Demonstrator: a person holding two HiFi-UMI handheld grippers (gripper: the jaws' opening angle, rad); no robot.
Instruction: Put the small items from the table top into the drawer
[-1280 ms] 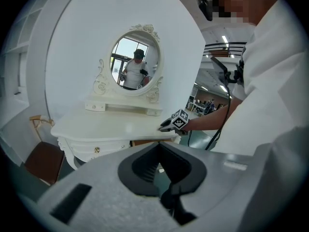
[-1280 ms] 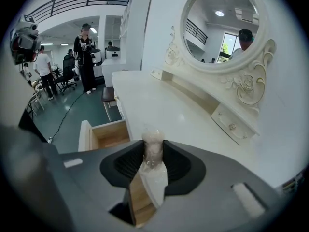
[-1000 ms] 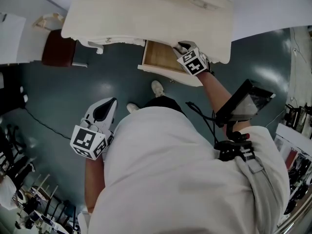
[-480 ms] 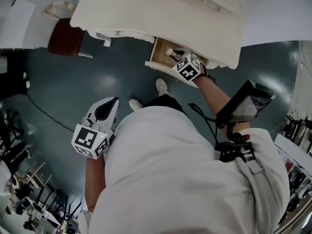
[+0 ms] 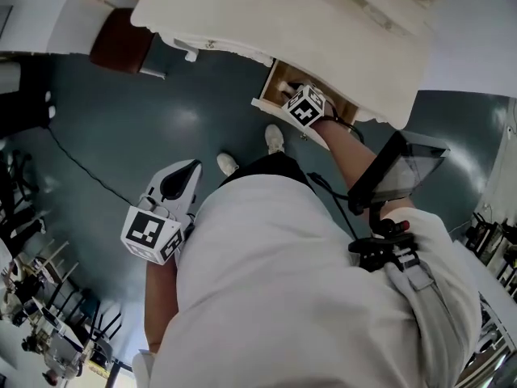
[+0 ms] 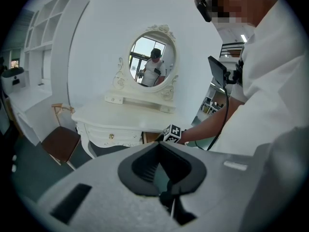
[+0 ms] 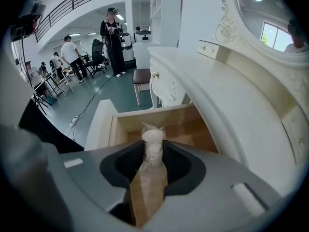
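Lab hall with a staged bedroom corner
Domestic set stood at one side: a carved white dressing table (image 6: 130, 117), oval mirror (image 6: 153, 61), brown-seated chair (image 6: 60, 144) and white shelving (image 6: 43, 57). The rest was open workspace: a bare teal floor (image 5: 121, 136) crossed by a loose cable (image 5: 81, 168), office chairs (image 7: 99, 57), several people (image 7: 112, 37) standing about, and a railed mezzanine (image 7: 82, 1) overhead
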